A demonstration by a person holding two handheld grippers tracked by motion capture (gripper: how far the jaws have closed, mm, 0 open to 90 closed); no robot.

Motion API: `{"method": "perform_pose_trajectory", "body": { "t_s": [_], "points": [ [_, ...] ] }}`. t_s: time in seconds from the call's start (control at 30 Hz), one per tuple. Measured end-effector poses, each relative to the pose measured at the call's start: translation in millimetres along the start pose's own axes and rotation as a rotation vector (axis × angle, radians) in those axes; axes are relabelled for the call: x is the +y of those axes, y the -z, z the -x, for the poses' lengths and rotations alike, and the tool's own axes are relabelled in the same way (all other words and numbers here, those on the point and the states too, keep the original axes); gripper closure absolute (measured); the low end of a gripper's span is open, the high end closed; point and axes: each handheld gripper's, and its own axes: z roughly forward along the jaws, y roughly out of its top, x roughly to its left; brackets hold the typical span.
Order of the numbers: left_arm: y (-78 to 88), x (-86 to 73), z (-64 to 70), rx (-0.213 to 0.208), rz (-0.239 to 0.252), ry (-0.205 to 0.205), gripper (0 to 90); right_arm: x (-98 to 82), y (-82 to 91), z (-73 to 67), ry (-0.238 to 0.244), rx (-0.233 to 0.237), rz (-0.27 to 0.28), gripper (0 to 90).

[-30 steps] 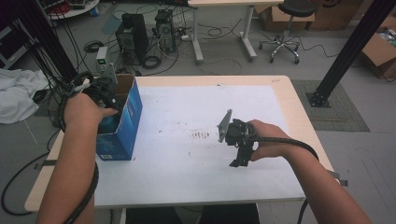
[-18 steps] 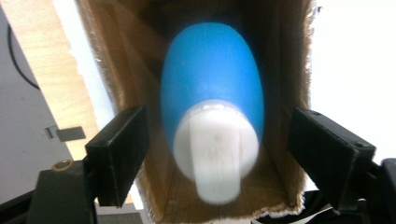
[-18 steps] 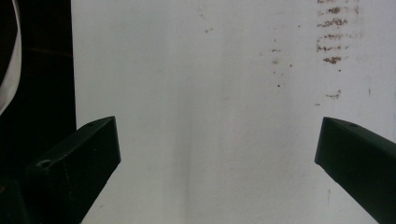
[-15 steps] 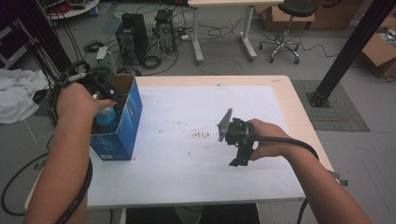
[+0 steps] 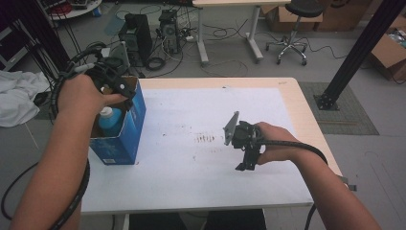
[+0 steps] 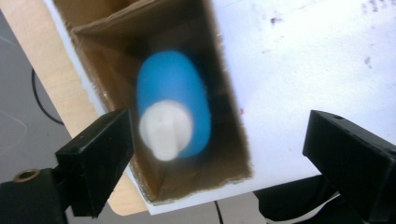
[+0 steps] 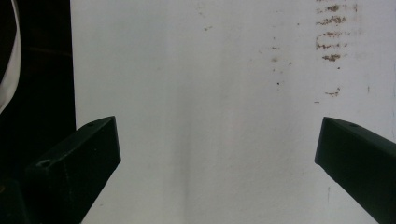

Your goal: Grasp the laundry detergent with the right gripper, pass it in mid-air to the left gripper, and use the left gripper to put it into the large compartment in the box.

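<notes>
Left gripper (image 6: 219, 154) lifting clear above box (image 5: 125, 136) at table's left edge, jaws spread, empty. Bottle (image 6: 175, 100) standing inside box: placement apparently done. Right gripper (image 5: 243, 152) idling mid-table, jaws spread.

The blue bottle (image 6: 173, 105) is blurred, its base hidden inside the box (image 6: 229, 130).

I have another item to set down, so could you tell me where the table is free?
The white tabletop is bare between the blue box and the right gripper. It is crowded around the box, under the left gripper.
</notes>
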Motion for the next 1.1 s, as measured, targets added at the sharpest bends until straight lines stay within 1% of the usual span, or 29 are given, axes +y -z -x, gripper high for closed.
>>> {"method": "perform_pose_trajectory", "body": {
  "t_s": [0.13,0.17,0.2,0.3,0.33,0.4,0.43,0.5,0.57,0.7,0.73,0.77,0.8,0.9,0.93,1.0,1.03,1.07,1.1],
  "points": [
    [6.4,1.5,15.9,-0.005,0.005,-0.071,5.7,-0.3,-0.1,-0.9,-0.003,-0.002,0.001,0.0],
    [6.4,1.5,15.9,-0.005,0.005,-0.071,5.8,-0.3,-0.1,-0.9,-0.003,-0.002,0.001,0.0],
    [8.8,2.1,24.4,0.003,0.008,-0.098,5.7,-0.4,0.1,-1.1,-0.003,-0.002,-0.001,0.0],
    [13.0,2.8,35.6,0.001,0.020,-0.138,5.5,0.1,0.5,-1.2,-0.003,-0.002,-0.001,0.0],
    [14.2,3.0,39.0,-0.006,0.021,-0.157,5.3,0.3,0.7,-1.2,-0.003,-0.002,-0.002,0.0],
    [16.0,3.1,44.5,-0.037,0.028,-0.188,4.3,0.8,1.1,-1.2,-0.002,-0.002,-0.002,0.0],
    [16.5,3.1,46.9,-0.051,0.031,-0.211,3.9,0.9,1.3,-1.2,-0.001,-0.003,-0.002,0.0],
    [17.4,2.7,50.4,-0.067,0.029,-0.233,2.7,0.9,1.7,-1.1,-0.001,-0.003,-0.002,0.0],
    [19.0,1.7,55.4,-0.069,0.041,-0.262,2.1,0.6,1.9,-1.0,-0.002,-0.003,-0.002,0.0],
    [19.6,0.6,64.4,-0.075,0.044,-0.326,0.3,-0.7,1.5,-0.3,-0.007,-0.001,-0.005,0.0],
    [19.6,0.6,64.4,-0.075,0.044,-0.326,0.3,-0.8,1.4,-0.3,-0.008,-0.002,-0.006,0.0],
    [19.2,0.0,70.2,-0.072,0.044,-0.365,0.1,-0.8,1.3,-0.3,-0.008,-0.001,-0.008,0.0],
    [19.1,-0.3,73.2,-0.070,0.044,-0.393,0.1,-0.8,1.3,-0.3,-0.008,-0.001,-0.008,0.0],
    [17.4,-1.5,83.9,-0.070,0.055,-0.456,0.1,-1.0,1.7,0.1,-0.009,-0.001,-0.011,0.0],
    [17.0,-1.5,86.2,-0.075,0.053,-0.469,0.1,-1.1,1.9,0.4,-0.009,-0.001,-0.013,0.0],
    [15.7,-2.1,93.9,-0.079,0.063,-0.537,0.1,-1.2,2.6,0.5,-0.012,-0.001,-0.015,0.0],
    [15.4,-2.4,96.5,-0.081,0.069,-0.564,0.1,-1.3,2.9,0.5,-0.012,-0.002,-0.016,0.0],
    [15.4,-2.4,96.5,-0.081,0.069,-0.564,0.1,-1.3,3.3,0.4,-0.014,-0.003,-0.018,0.0],
    [14.2,-4.1,103.8,-0.111,0.077,-0.645,0.1,-1.5,4.0,0.4,-0.015,-0.004,-0.019,0.0]
  ]
}}
